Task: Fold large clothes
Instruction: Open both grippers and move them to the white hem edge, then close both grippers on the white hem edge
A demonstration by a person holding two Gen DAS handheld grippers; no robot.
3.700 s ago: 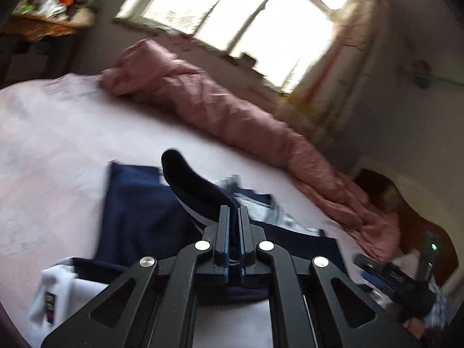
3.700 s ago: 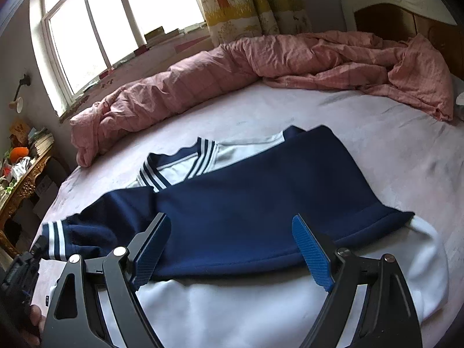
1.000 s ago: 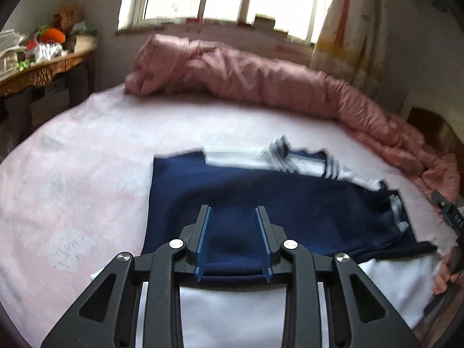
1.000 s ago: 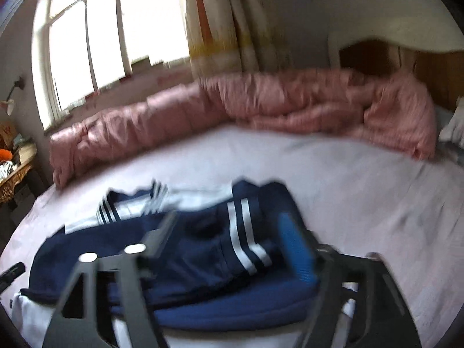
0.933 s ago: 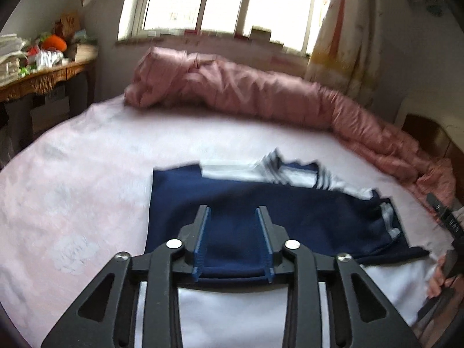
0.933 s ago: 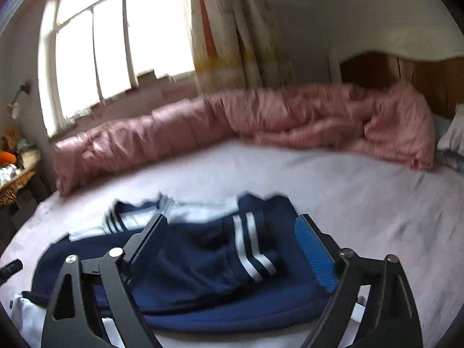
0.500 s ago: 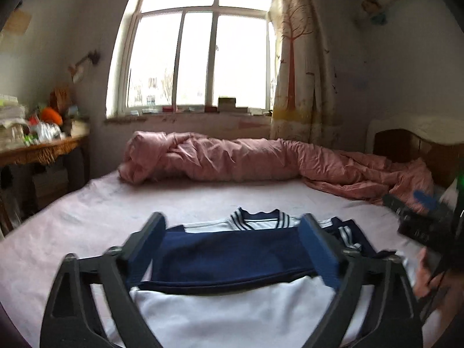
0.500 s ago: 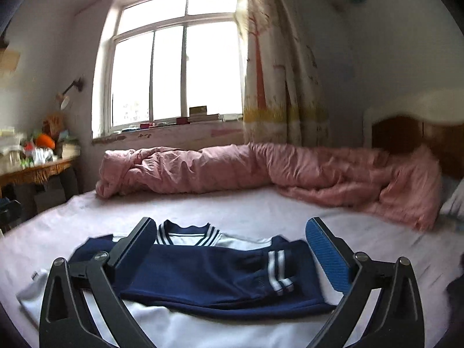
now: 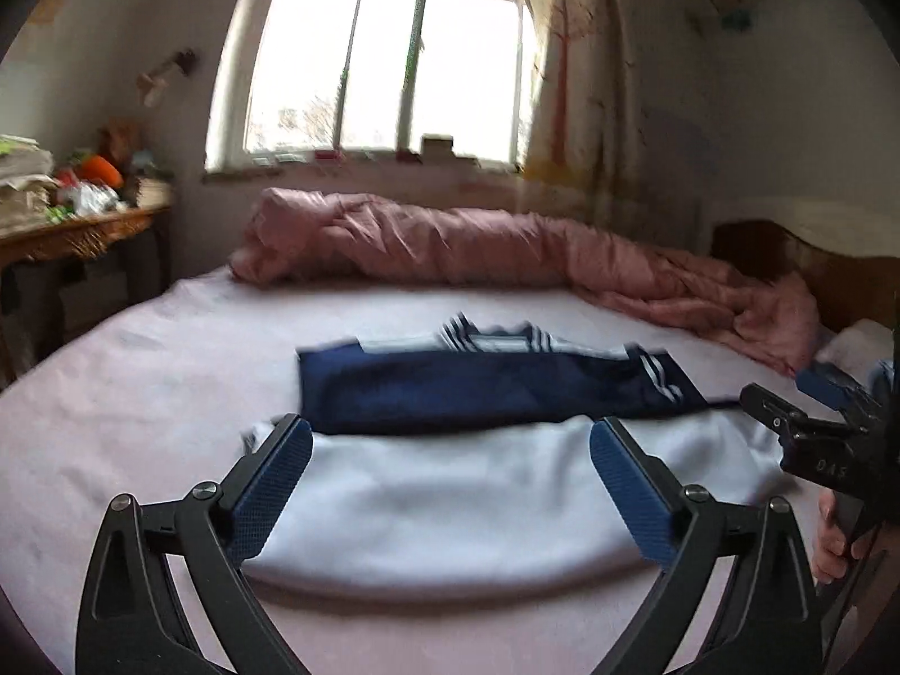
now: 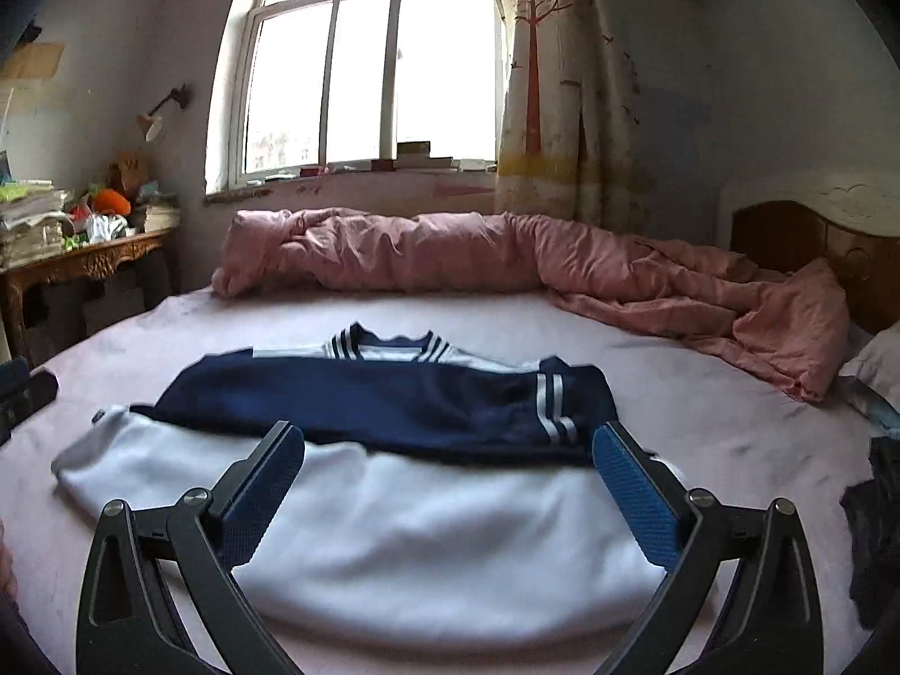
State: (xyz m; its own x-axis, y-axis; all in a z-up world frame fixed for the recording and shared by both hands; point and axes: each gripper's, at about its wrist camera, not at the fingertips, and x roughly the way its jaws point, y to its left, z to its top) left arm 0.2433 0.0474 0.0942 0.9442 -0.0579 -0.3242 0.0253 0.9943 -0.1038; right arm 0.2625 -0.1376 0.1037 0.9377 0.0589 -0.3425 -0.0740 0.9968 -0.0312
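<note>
I see a wide bed (image 10: 703, 410) under a pale pink sheet, smooth and faintly patterned. Along its far edge a rumpled pink quilt (image 10: 450, 259) lies in a long, puffy roll that spills toward the dark wooden headboard (image 10: 815, 247) on the right. Behind it a tall multi-pane window (image 10: 371, 73) glows bright, with small boxes on its sill and a cream curtain (image 10: 551, 90) printed with a bare tree hanging at its right. At the left a carved wooden table (image 10: 84, 264) carries stacked papers and an orange toy, and a wall lamp sits above it.

The sweater (image 10: 427, 529) lies flat in the middle of the bed: soft white knit body nearest me, navy sleeves folded across the chest, white stripes at the cuff, a striped V-collar at the far end.

My right gripper (image 10: 450, 484) has its black arms and blue ribbed pads spread wide, with nothing between them; the white hem sits just below and beyond the tips. My left gripper (image 9: 450, 472) is likewise spread wide and empty, hovering over the same white hem, in a blurrier view. At that view's right edge I see the other gripper's body with a hand (image 9: 832, 545) on its grip.
</note>
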